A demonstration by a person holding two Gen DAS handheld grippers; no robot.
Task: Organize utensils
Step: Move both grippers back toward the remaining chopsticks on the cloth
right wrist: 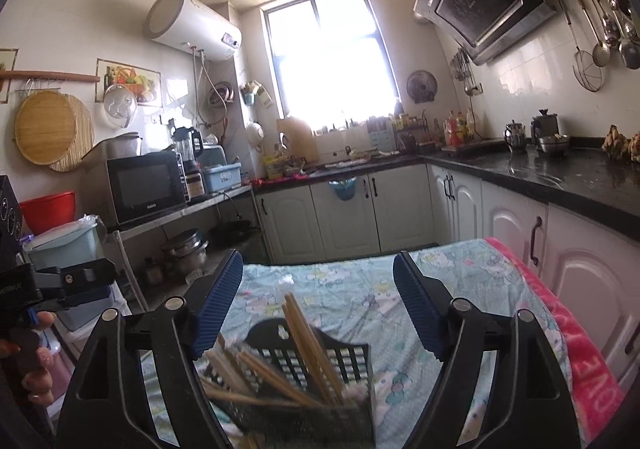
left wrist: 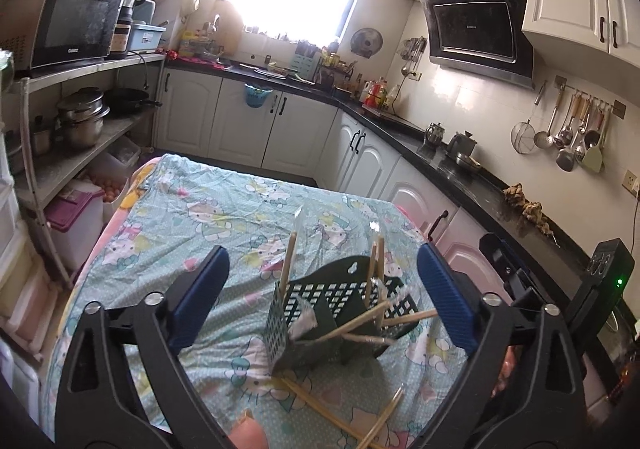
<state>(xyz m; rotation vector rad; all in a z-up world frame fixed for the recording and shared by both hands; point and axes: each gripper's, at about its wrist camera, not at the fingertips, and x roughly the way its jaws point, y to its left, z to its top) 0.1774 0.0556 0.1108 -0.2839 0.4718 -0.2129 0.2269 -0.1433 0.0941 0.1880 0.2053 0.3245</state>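
A black perforated utensil holder stands on the cartoon-print cloth of the table. Several wooden chopsticks stick out of it, some upright, some leaning. More chopsticks lie loose on the cloth in front of it. My left gripper is open and empty, above and behind the holder. In the right wrist view the holder sits close below, with chopsticks in it. My right gripper is open and empty, above the holder.
A black counter with white cabinets runs along the right and far side. A metal shelf with microwave and pots stands on the left. A pink towel hangs over the table's right edge. The other hand-held gripper shows at the left.
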